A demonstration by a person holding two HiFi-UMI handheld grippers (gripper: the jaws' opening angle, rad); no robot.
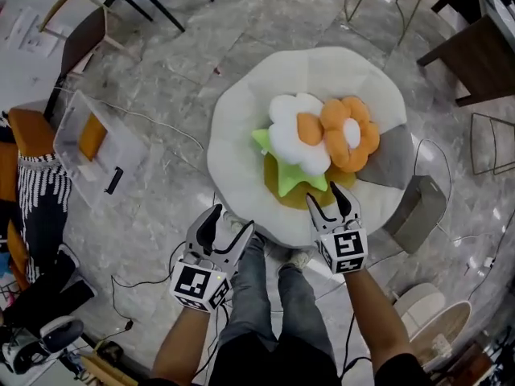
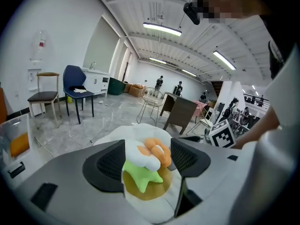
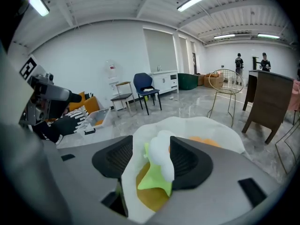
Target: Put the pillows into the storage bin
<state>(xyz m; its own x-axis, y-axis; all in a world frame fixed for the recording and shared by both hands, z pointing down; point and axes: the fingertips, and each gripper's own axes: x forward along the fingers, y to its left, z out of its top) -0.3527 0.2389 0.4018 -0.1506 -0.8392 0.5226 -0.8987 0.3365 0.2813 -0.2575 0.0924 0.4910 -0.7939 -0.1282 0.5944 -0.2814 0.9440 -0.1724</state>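
Pillows (image 1: 322, 135) heaped on a white cushion (image 1: 241, 111), storage bin (image 1: 129, 155) well apart; left tool (image 1: 232, 218) and right tool (image 1: 327, 195) released.

Left forearm (image 1: 179, 346) and right forearm (image 1: 372, 305) were stretched forward; left gripper (image 1: 231, 220) and right gripper (image 1: 327, 196) tilted downward, jaws of each apart, holding nothing.

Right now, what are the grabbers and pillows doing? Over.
Left gripper and right gripper open, empty, at near edge of white cushion. Pillows piled on it, none grabbed. Storage bin off left; thin cable on floor between.
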